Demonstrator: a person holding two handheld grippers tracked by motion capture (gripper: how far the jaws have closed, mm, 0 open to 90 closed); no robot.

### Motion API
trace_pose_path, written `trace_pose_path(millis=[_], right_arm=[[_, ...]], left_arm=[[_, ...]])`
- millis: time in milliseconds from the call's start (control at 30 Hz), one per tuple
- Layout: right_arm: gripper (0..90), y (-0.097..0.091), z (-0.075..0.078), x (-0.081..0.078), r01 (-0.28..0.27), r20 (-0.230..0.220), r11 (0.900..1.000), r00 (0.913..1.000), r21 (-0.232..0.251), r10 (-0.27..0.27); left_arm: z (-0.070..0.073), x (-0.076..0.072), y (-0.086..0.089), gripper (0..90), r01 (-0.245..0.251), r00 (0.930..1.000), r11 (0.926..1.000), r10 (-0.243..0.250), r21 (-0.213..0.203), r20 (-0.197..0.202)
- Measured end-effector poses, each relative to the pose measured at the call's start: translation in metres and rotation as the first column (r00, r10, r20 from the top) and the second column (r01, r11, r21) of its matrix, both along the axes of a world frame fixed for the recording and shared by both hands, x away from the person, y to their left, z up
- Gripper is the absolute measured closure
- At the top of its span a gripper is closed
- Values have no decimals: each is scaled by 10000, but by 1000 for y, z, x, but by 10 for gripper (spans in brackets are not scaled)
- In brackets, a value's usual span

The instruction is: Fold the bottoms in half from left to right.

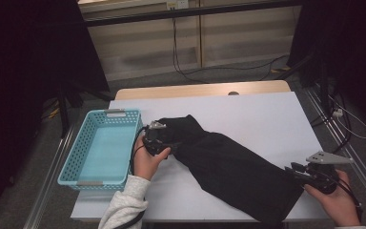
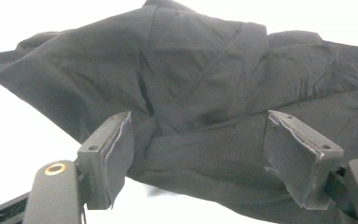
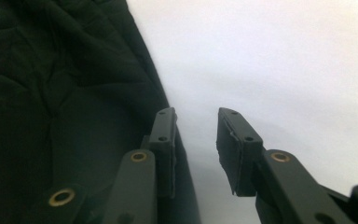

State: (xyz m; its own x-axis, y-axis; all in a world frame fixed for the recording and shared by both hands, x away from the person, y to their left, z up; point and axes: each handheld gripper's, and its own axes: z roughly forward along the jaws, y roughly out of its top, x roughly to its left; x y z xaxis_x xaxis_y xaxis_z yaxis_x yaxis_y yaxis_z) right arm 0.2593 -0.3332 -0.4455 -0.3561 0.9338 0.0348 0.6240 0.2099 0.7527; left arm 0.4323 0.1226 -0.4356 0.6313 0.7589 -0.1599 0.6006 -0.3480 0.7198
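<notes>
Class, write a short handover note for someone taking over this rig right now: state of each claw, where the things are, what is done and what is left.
Left claw: open, jaws standing wide either side of a fold at the black garment's end nearest the basket, pads not pressing.
Right claw: open, nothing between its jaws; one jaw lies along the garment's edge at the near right of the table.
Things: garment lies folded in a long diagonal strip on the white tabletop; blue basket sits empty at its left.
Done: garment appears partly folded.
Left: probably regrip, finish folding, then place it in the basket.
</notes>
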Motion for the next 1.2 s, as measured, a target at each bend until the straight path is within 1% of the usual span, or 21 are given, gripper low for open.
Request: trace_pose_path(millis=[67, 100, 167, 233, 300, 367, 400, 533, 633, 733, 767, 800, 867, 900, 933, 1000, 1033, 1100, 1133, 1167, 1200], right_arm=[[694, 4, -2, 1, -146, -158, 9999, 9998, -3, 146], [694, 6, -5, 2, -222, -243, 9997, 9995, -43, 221], [674, 8, -10, 3, -245, -410, 9997, 9989, -73, 241], [703, 9, -12, 4, -294, -418, 9995, 9987, -115, 289], [806, 11, -12, 3, -314, -311, 9994, 9990, -176, 309], [900, 11, -9, 2, -451, -227, 9990, 9987, -66, 449], [900, 10, -9, 2, -462, -203, 9989, 9987, 11, 462], [900, 8, -4, -1, -400, -402, 9991, 9984, 100, 404], [900, 5, -1, -7, -405, -451, 9991, 9981, 130, 410], [900, 1, -2, -13, -288, -626, 9994, 9976, 180, 299], [900, 0, -4, -14, -347, -670, 9992, 9971, 214, 361], [889, -1, -5, -14, -329, -728, 9992, 9967, 226, 345], [782, 0, -6, -13, -246, -678, 9996, 9974, 98, 252], [738, 1, -5, -12, -159, -532, 9999, 9985, 63, 162], [714, 2, -4, -11, -136, -440, 9999, 9989, 18, 137], [618, 5, -4, -7, -163, -381, 9998, 9991, 135, 168], [600, 7, -6, -5, -192, -421, 9997, 9989, 134, 198], [531, 10, -12, 0, -64, -618, 9999, 9981, -129, 56], [532, 11, -15, 1, 11, -593, 10000, 9982, -73, -16], [559, 12, -15, 1, 55, -608, 10000, 9981, -23, -56], [660, 13, -13, 0, -74, -700, 10000, 9975, -9, 73]], left_arm=[[-1, 0, 0, 242, 82, 10000, 9999, -82, 59, 25], [-2, 0, -1, 240, 97, 9999, 9999, -97, 34, -58], [-2, 0, -1, 240, 191, 9998, 9998, -190, 115, -108], [-2, 0, -2, 240, 182, 9998, 9998, -182, 111, -20], [-2, 1, -3, 240, 118, 9999, 9999, -118, 78, 34], [-2, 1, -3, 240, 115, 9999, 9999, -116, 56, 57], [-2, 1, -3, 239, 104, 9999, 9999, -104, 68, 62], [-1, 1, -1, 236, 107, 9999, 9999, -107, 34, 69], [0, 0, 0, 235, 95, 9999, 9999, -96, 57, 101], [0, 0, 0, 231, 45, 9999, 10000, -45, 37, 142], [0, 0, -1, 229, 89, 9999, 10000, -89, 8, 106], [0, 0, -1, 229, 105, 9999, 9999, -105, -5, 82], [1, 0, -1, 229, 142, 9998, 9999, -143, 25, 100], [2, 0, 0, 228, 173, 9998, 9999, -173, 7, 66], [1, 0, -1, 227, 143, 9998, 9999, -143, -9, 102], [1, 1, 0, 226, 165, 9998, 9999, -165, 5, 105], [1, 1, 0, 226, 178, 9998, 9998, -178, 37, 93], [0, 0, -1, 225, 99, 9999, 10000, -99, 12, 121], [0, 0, 0, 225, 111, 9998, 9999, -112, 24, 136], [0, 0, 0, 225, 96, 9999, 10000, -97, 26, 135], [1, 0, 1, 225, 93, 9999, 10000, -93, 2, 117]])
